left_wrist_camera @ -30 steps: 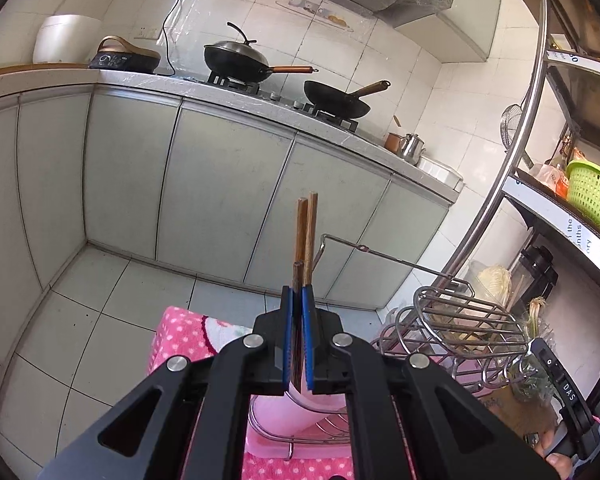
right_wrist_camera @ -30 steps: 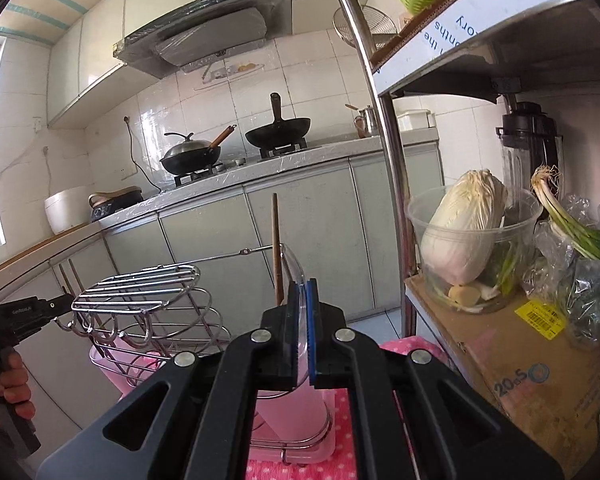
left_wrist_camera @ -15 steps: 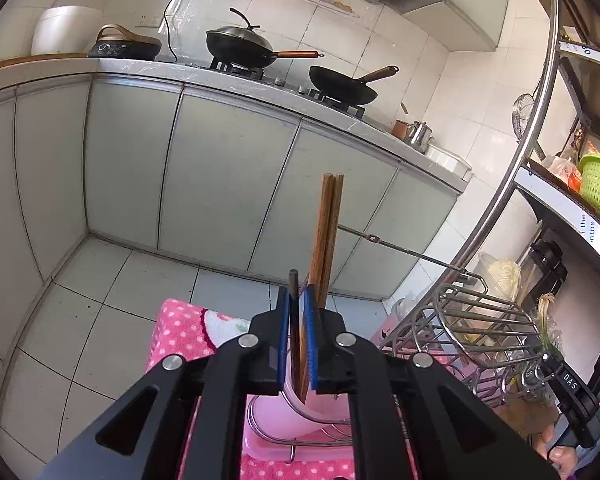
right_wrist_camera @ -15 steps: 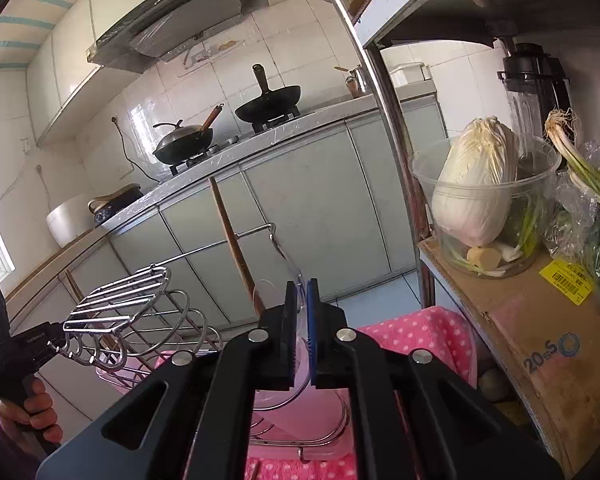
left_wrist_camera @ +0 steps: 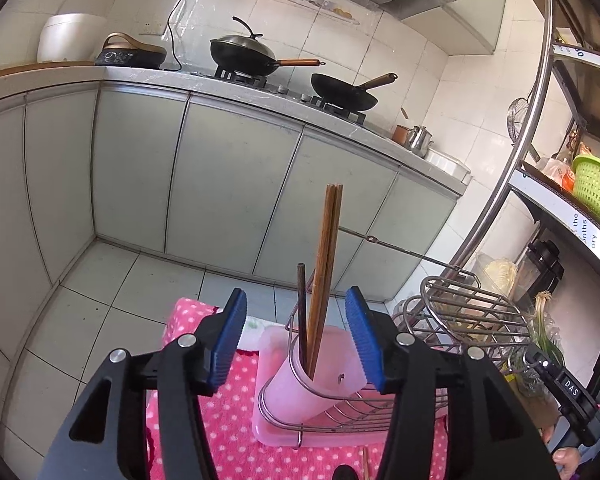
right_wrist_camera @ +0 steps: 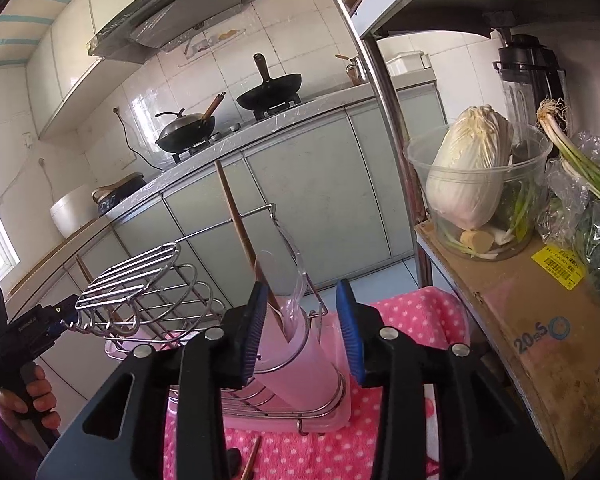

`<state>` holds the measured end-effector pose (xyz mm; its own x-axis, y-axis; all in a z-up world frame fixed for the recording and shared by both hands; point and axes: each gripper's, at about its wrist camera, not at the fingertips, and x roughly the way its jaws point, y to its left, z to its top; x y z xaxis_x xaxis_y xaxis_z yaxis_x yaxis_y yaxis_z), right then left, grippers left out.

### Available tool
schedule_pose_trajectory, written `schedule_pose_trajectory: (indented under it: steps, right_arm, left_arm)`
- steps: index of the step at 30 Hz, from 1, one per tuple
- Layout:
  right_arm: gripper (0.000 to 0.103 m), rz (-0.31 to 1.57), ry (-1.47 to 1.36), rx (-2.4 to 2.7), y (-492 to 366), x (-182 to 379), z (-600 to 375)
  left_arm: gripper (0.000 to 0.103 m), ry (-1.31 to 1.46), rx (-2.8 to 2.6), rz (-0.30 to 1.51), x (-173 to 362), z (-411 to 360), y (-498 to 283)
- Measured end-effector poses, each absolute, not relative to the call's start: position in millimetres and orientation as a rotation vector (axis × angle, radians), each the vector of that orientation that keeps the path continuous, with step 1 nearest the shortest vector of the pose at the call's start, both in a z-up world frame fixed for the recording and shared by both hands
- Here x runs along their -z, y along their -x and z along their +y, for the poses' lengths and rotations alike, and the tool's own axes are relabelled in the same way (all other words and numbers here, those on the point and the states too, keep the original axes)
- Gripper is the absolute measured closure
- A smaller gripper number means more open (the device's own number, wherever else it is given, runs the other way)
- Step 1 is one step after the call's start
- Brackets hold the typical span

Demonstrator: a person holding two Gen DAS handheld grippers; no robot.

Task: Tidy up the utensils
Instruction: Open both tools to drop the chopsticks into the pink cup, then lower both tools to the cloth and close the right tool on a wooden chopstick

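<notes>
Left gripper [left_wrist_camera: 296, 344] is opening right now, blue pads spreading apart, and nothing is pressing against them. The pair of brown chopsticks [left_wrist_camera: 326, 264] is standing in the gap between the jaws as the camera sees it, but clear of both pads, leaning a little to the right with its lower ends down inside the pink cup [left_wrist_camera: 300, 380]. A darker, shorter stick [left_wrist_camera: 301, 312] is sitting just beside the pair in the same cup. The cup itself is resting in the ring of a wire rack [left_wrist_camera: 460, 320], which is standing on a pink tray [left_wrist_camera: 276, 432] over a pink dotted cloth [left_wrist_camera: 236, 420].

Over on the right wrist view, the right gripper [right_wrist_camera: 302, 328] is opening too, its pads not touching anything. A clear spoon [right_wrist_camera: 296, 276] and a brown chopstick [right_wrist_camera: 236, 220] are rising out of the pink cup [right_wrist_camera: 292, 360], just beyond the parting jaws and slightly toward the left pad. Another chopstick end [right_wrist_camera: 252, 456] is lying on the cloth below the gripper, near the bottom edge. At far left, a hand [right_wrist_camera: 28, 400] is gripping the other tool's handle.
</notes>
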<state>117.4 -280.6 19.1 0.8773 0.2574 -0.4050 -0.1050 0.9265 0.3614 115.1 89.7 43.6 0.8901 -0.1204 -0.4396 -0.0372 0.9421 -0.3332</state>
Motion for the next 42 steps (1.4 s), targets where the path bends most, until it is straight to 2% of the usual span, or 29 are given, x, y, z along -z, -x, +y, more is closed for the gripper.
schedule_pose_trajectory:
  steps: [8,14,17,22,26,35,37,42]
  right_arm:
    - [0.066,0.563,-0.325,-0.188,-78.9,-1.5,-276.3]
    - [0.066,0.718,-0.345,-0.229,-61.9,35.2,-264.0]
    - [0.066,0.773,-0.365,-0.239,-57.9,49.4,-260.5]
    - [0.066,0.821,-0.355,-0.272,-52.4,59.4,-251.8]
    - [0.066,0.848,-0.347,-0.297,-51.2,63.9,-246.5]
    - [0.066,0.913,-0.36,-0.335,-53.8,79.2,-242.6]
    - [0.066,0.926,-0.362,-0.342,-56.2,81.6,-240.9]
    - [0.066,0.979,-0.38,-0.397,-69.4,88.2,-229.9]
  left_arm:
    - [0.052,0.338,0.073,0.544,-26.7,85.2,-82.2]
    - [0.055,0.347,0.164,0.724,13.9,65.9,-70.4]
    - [0.064,0.356,0.227,0.883,44.7,48.1,-73.3]
    - [0.089,0.329,0.286,1.089,90.8,18.3,-78.0]
    - [0.092,0.28,0.28,1.196,118.5,-3.2,-83.6]
    - [0.092,0.175,0.221,1.266,145.7,-32.7,-100.3]
    - [0.099,0.143,0.209,1.252,145.7,-38.3,-99.8]
    - [0.102,0.168,0.207,1.213,139.0,-34.6,-97.6]
